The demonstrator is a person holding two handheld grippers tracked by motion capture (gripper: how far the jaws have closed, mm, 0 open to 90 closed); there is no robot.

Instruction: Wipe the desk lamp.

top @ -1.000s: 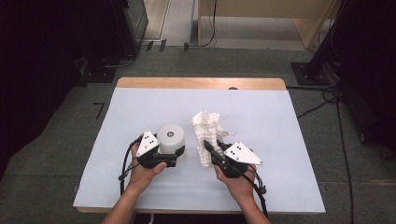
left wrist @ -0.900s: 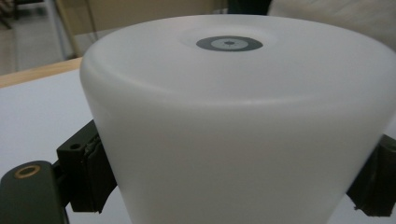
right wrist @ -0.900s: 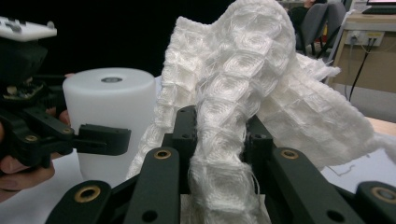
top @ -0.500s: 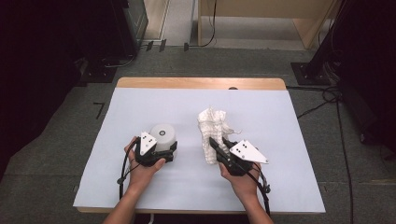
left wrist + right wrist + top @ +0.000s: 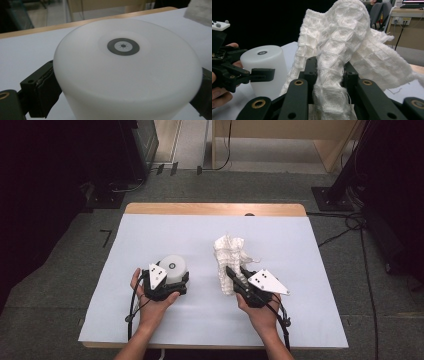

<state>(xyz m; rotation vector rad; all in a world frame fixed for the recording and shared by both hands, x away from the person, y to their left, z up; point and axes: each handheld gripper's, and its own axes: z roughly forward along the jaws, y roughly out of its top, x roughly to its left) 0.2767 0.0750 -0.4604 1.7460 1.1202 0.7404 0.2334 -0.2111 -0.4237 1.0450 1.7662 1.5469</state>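
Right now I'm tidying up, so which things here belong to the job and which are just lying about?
In the job:
- white cylinder, between the left gripper's jaws
- white cloth, clamped in the right gripper

Lying about:
- cables on the floor
- wooden furniture behind the table

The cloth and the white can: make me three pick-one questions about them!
1. Where does the can stand?
A. left of the cloth
B. on the floor
C. on top of the cloth

2. What colour is the ring on top of the can?
A. red
B. grey
C. green

3. What is up with the cloth?
A. folded in a neat square
B. spread out flat
C. pinched in the right gripper's fingers

Answers:
1. A, the high view shows the can to the cloth's left.
2. B, the left gripper view shows a grey ring.
3. C, the right gripper view shows it clamped.
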